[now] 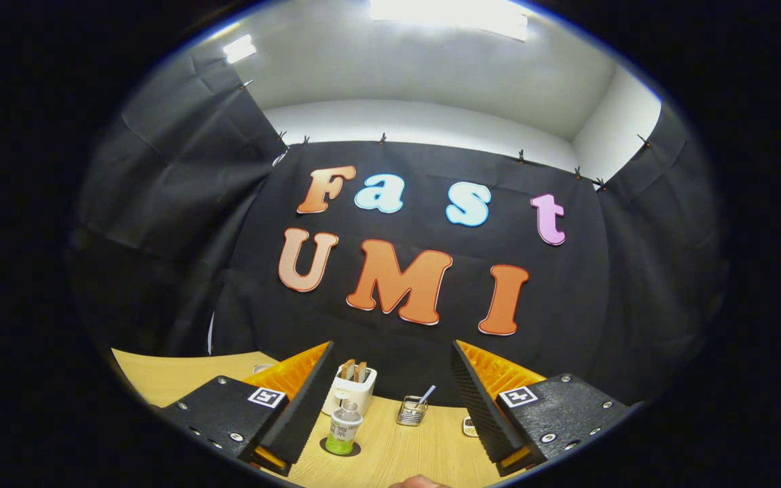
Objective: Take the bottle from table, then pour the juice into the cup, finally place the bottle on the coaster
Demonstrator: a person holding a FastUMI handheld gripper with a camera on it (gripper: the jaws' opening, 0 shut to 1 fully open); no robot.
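Note:
A small clear bottle [344, 427] with a pale label and yellow-green juice low inside stands upright on a dark round coaster [340, 448] on the wooden table [404, 454]. My gripper [391, 347] is open, its fingers spread wide and raised above the table. The bottle sits between the fingers, close to the left finger [302, 403] but not touching either. A pale rim [263, 368] peeks out behind the left finger; I cannot tell whether it is the cup.
Behind the bottle stands a white holder [353, 391] with wooden pieces in it. To its right is a small wire basket [411, 411] holding a stick. A small object [469, 426] lies by the right finger. A fingertip of a hand [419, 482] shows at the table's near edge.

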